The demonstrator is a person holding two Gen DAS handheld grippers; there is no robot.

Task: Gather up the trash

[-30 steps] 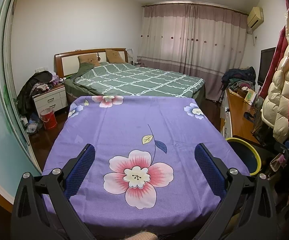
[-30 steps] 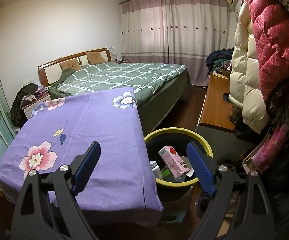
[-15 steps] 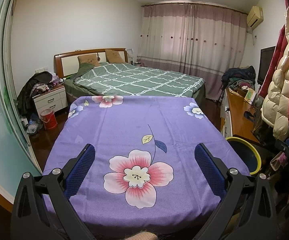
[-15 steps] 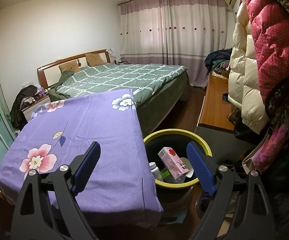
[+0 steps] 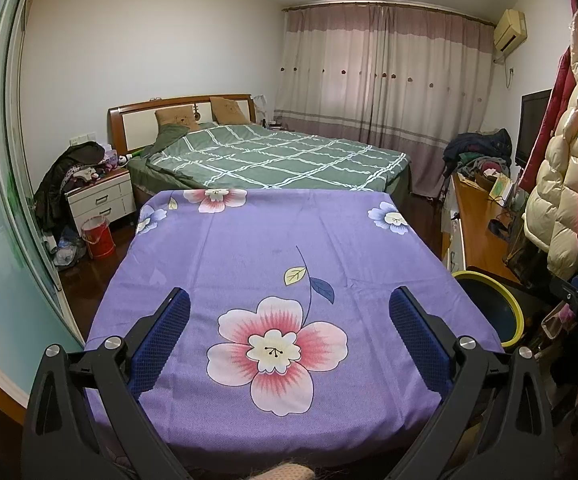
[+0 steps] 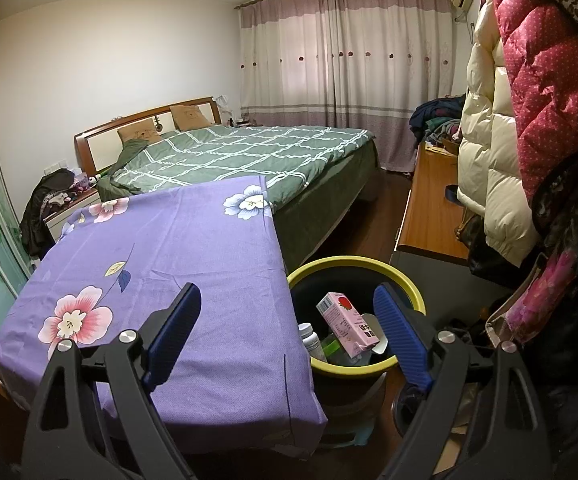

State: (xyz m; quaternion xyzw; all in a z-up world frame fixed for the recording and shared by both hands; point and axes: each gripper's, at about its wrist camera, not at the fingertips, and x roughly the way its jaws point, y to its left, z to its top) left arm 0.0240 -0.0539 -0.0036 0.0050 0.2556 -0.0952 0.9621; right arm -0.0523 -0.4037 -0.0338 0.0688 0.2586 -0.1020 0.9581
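We are finding the bench [image 5: 249, 264], covered in a purple flowered cloth, lying bare of any litter as we are reading from the left. The left claw [image 5: 289, 340] is hanging spread wide above the large pink flower, pinching nothing. Moving rightward, the right claw [image 6: 287, 336] is likewise standing spread and empty, straddling the bench's right edge and the yellow-rimmed bin [image 6: 401, 280] on the floor just beside it. The trash is sitting inside that bin: a pink carton [image 6: 345, 322] leaning tilted, a white-capped bottle [image 6: 309, 334] against the bin's left wall, and a green-and-clear item beneath that we cannot identify. We are judging the carton to be light and thin-walled, likely to crush under a hard squeeze; its flat broad faces are offering the surest hold, mid-body. The bottle is appearing smooth, rounded and prone to slipping, so the neck below the cap is looking safer. We are seeing no loose trash outside the bin.
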